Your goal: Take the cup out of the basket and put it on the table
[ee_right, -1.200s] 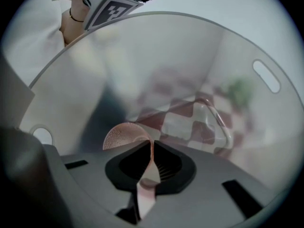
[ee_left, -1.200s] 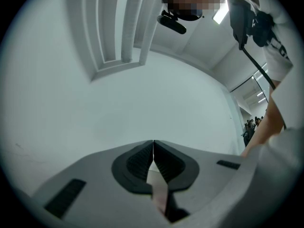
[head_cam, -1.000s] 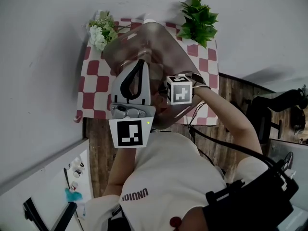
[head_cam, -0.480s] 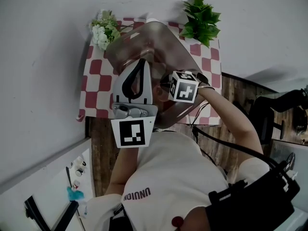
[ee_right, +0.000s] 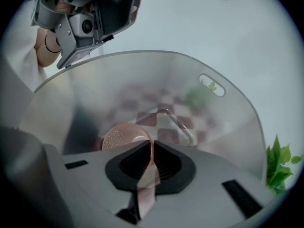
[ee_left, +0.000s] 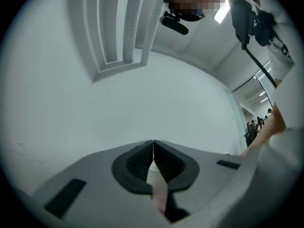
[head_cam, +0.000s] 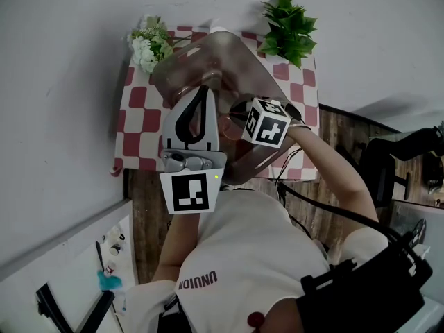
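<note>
My right claw (ee_right: 152, 152) reaches down into the translucent basket (ee_right: 228, 113), its jaws pinched narrow on the rim of the pink cup (ee_right: 121, 137), which sits inside that basket. The basket stands on the checked tablecloth (head_cam: 135, 127). My left claw (ee_left: 153, 155) faces a blank wall (ee_left: 142, 89), jaws pressed together on nothing.

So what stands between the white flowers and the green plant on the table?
The translucent basket stands between the white flowers and the green plant, as the head view shows.
</note>
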A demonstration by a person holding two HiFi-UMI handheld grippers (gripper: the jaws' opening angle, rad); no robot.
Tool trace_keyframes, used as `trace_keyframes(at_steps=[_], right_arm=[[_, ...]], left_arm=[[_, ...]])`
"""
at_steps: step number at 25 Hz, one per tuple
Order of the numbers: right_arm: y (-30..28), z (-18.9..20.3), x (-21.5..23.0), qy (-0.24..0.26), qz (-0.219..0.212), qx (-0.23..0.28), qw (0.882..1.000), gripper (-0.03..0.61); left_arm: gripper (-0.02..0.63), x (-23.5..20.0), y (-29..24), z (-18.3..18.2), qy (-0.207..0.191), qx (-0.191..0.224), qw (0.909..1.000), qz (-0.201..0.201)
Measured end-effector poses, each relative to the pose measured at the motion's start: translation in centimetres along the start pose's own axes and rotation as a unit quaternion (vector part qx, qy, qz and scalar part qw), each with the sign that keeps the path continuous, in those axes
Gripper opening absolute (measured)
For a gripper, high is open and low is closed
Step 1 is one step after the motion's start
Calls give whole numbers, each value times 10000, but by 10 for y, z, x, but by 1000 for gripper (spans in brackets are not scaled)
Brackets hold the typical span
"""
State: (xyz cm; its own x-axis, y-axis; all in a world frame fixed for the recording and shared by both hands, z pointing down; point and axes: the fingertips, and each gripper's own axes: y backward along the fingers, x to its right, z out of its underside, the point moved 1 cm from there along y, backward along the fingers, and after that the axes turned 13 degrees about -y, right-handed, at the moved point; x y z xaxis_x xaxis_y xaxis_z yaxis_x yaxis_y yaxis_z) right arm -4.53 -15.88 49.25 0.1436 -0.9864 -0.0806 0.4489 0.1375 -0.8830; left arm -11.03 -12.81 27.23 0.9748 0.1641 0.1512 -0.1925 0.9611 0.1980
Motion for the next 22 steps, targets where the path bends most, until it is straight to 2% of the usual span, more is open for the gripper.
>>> trace_keyframes(at_steps=[22], right_arm=[[47, -37, 16, -223, 599, 989, 9930, 35]], left_arm=[[15, 1, 0, -1, -14, 27, 10000, 39]])
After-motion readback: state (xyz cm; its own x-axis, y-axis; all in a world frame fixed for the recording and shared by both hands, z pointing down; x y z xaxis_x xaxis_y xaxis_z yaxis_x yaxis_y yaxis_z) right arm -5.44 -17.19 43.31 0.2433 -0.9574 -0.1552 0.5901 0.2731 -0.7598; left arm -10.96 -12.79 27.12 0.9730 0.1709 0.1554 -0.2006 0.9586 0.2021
